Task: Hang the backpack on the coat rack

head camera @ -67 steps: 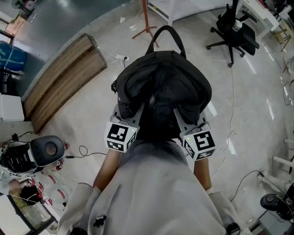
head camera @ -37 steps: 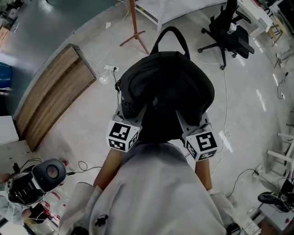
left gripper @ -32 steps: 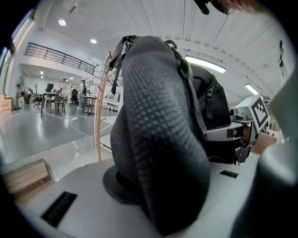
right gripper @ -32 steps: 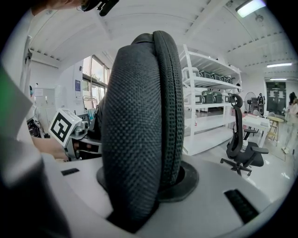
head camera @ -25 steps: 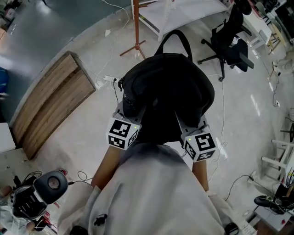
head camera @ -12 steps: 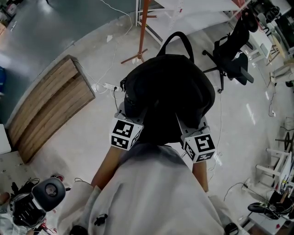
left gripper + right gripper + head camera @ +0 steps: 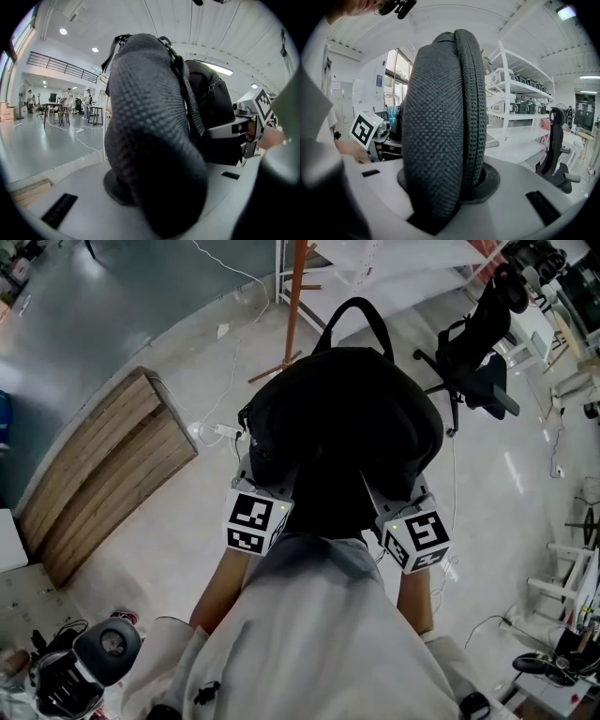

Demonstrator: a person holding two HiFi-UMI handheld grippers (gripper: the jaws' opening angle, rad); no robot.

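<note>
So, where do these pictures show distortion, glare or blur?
Head view: wide-angle bending, the backpack almost detailless black, glare streaks on the floor at right. Left gripper view: fisheye circle with dark corners; the strap, so near, is blurred low down. Right gripper view: same fisheye; the other strap shows sharp mesh.

A wooden plank platform (image 7: pixel 103 474) lies on the glossy pale floor (image 7: pixel 187 549) of a bright white hall, with a white power strip (image 7: pixel 223 430) and loose cables just beside its far corner. Well apart from the platform, across the floor, stands a black office chair (image 7: pixel 473 352). White shelving (image 7: pixel 520 86), tall windows (image 7: pixel 396 75) and round ceiling lamps (image 7: pixel 63 31) line the hall beyond it.
</note>
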